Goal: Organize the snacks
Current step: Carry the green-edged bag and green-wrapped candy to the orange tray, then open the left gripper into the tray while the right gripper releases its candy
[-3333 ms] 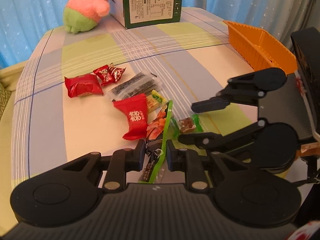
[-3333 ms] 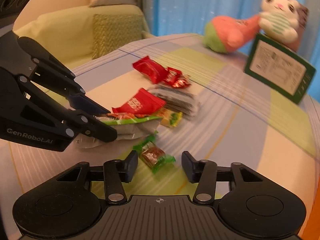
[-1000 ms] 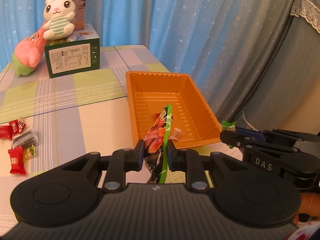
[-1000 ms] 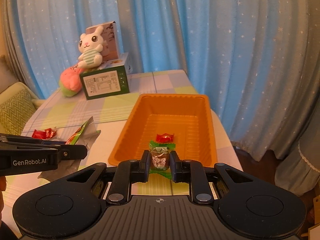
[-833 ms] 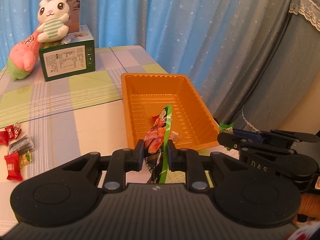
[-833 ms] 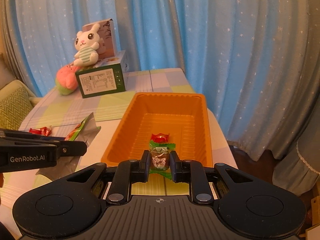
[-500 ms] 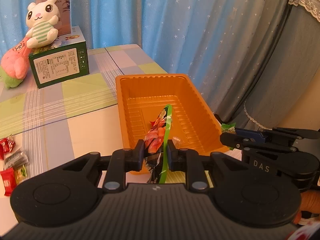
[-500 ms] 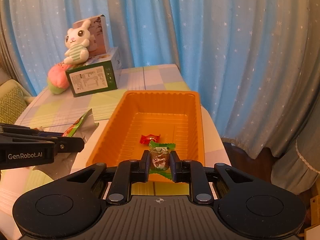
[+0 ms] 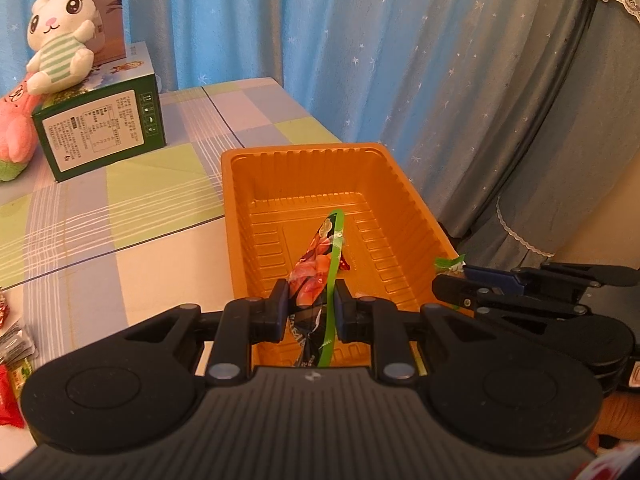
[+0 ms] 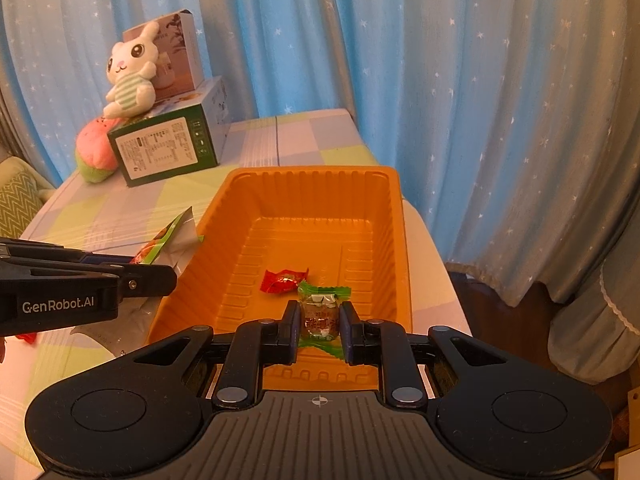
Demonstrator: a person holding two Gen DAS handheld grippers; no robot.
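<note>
My left gripper (image 9: pixel 309 300) is shut on a long green-edged snack packet (image 9: pixel 320 264) and holds it over the near end of the orange tray (image 9: pixel 236 200). My right gripper (image 10: pixel 320 320) is shut on a green-wrapped candy (image 10: pixel 322 312) above the tray's near end (image 10: pixel 394 216). A red wrapped candy (image 10: pixel 282 280) lies on the tray floor. The left gripper with its packet (image 10: pixel 168 236) shows at the tray's left side in the right wrist view. The right gripper (image 9: pixel 452 276) shows at the tray's right side in the left wrist view.
A green box (image 9: pixel 100 128) with a white rabbit plush (image 9: pixel 56 48) on it and a pink plush (image 9: pixel 14 136) stand at the table's far end. Several snacks (image 9: pixel 12 352) lie at the left edge. Blue curtains hang behind. The table edge runs right of the tray.
Both grippers have carried their snacks from the pile on the table to the orange tray and moved closer over its near end. Both stay shut.
</note>
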